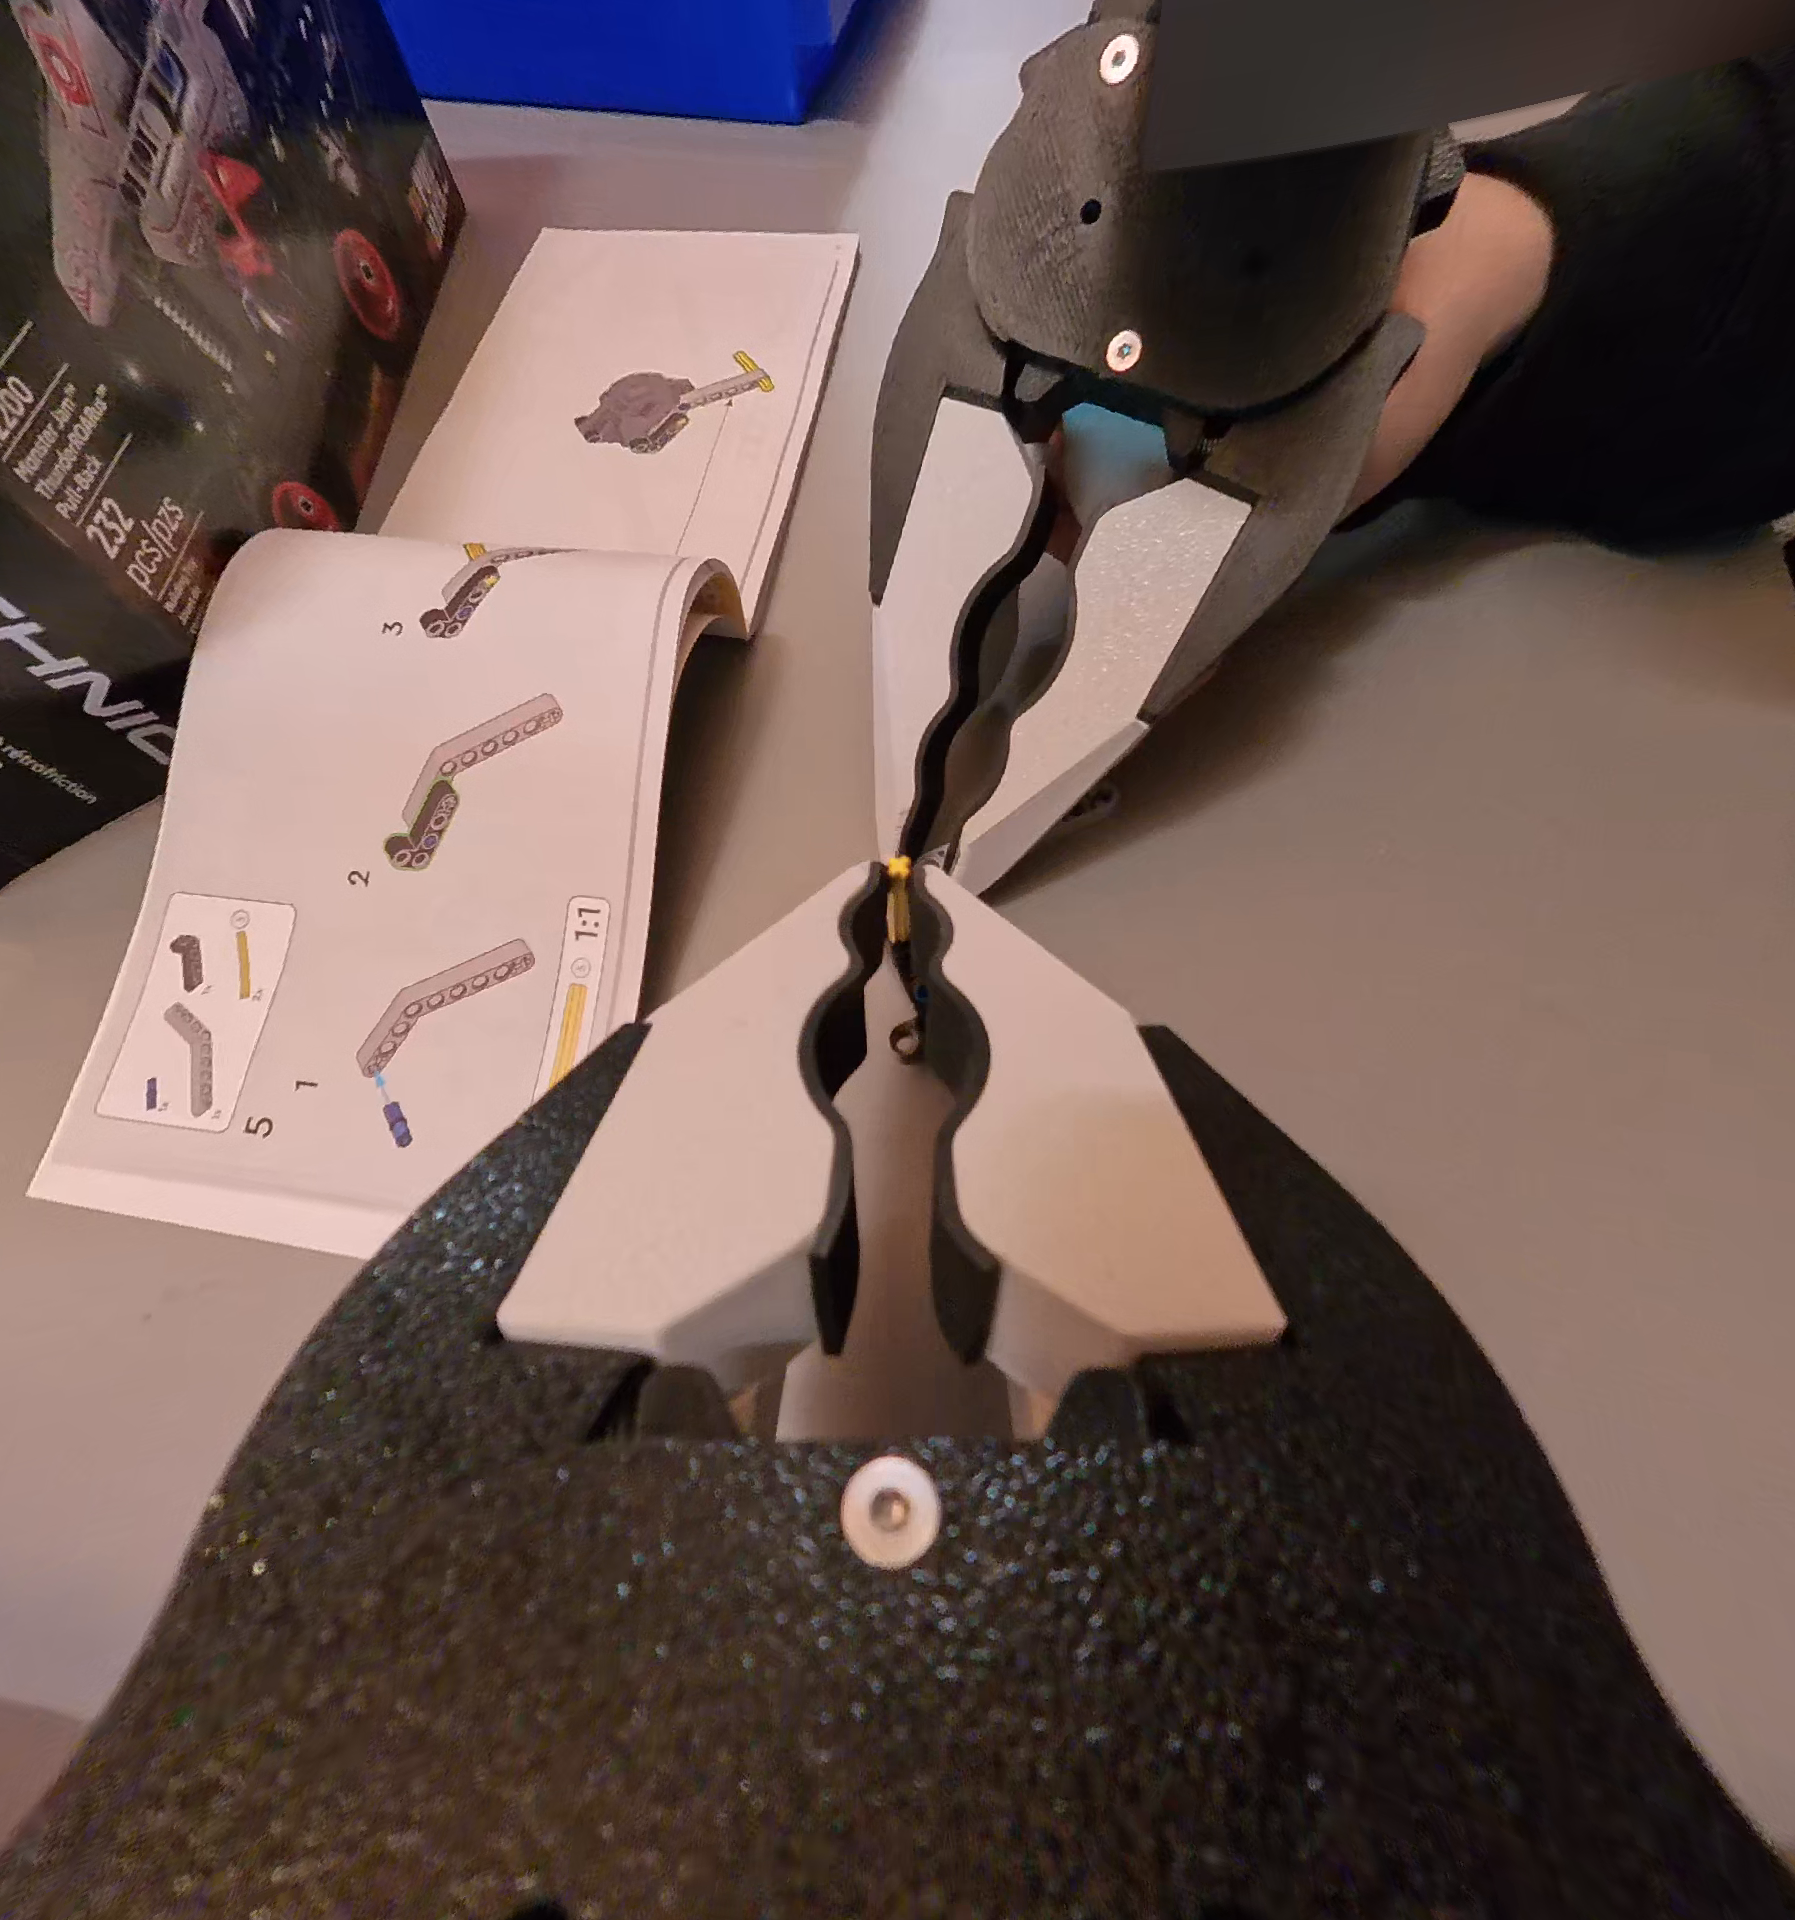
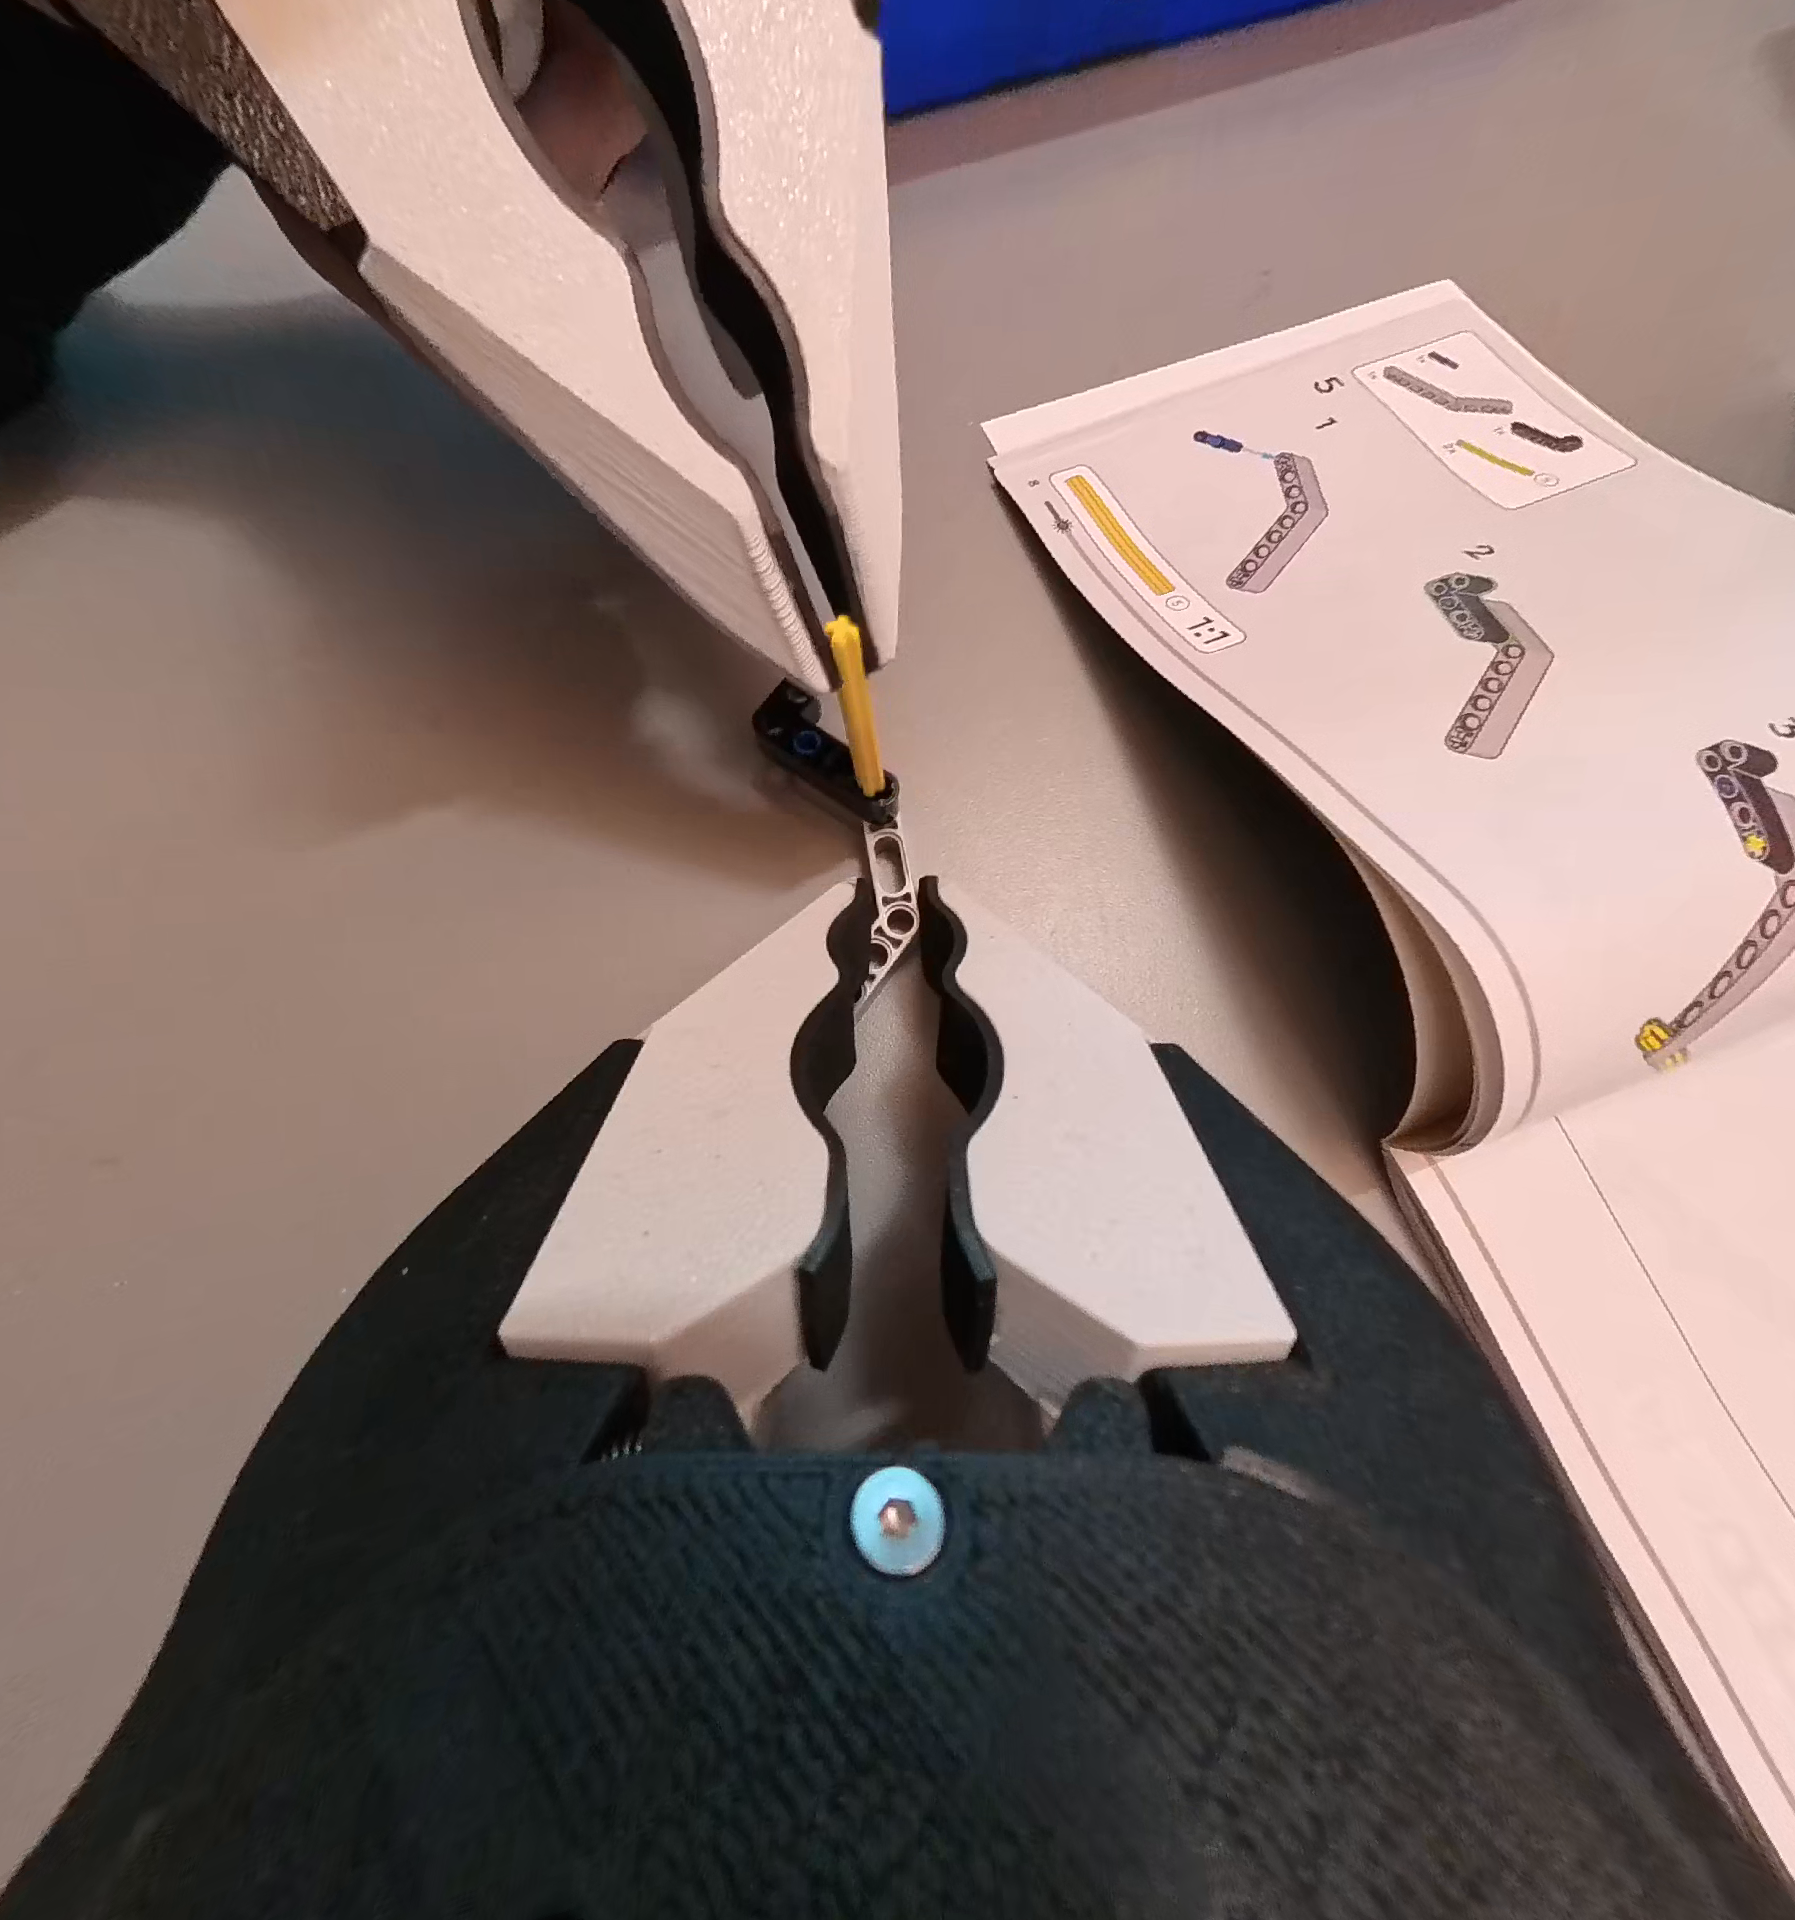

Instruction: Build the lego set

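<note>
Left claw (image 1: 898, 883): closed on a thin yellow cross-section plastic axle (image 2: 855, 701), whose lower end sits in a black angled plastic beam (image 2: 820, 764).

Right claw (image 2: 898, 899): clamped on a light grey holed plastic beam (image 2: 891, 914) joined to the black beam, just above the grey bench (image 2: 353, 935).

Open white paper instruction booklet (image 1: 373, 883): on the bench beside the claws.

Dark printed cardboard set box (image 1: 145, 364): behind the booklet.

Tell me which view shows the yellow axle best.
The right wrist view: the yellow axle shows nearly whole there, from the left tool down to the black beam. The left wrist view shows only its end between the tips.
</note>
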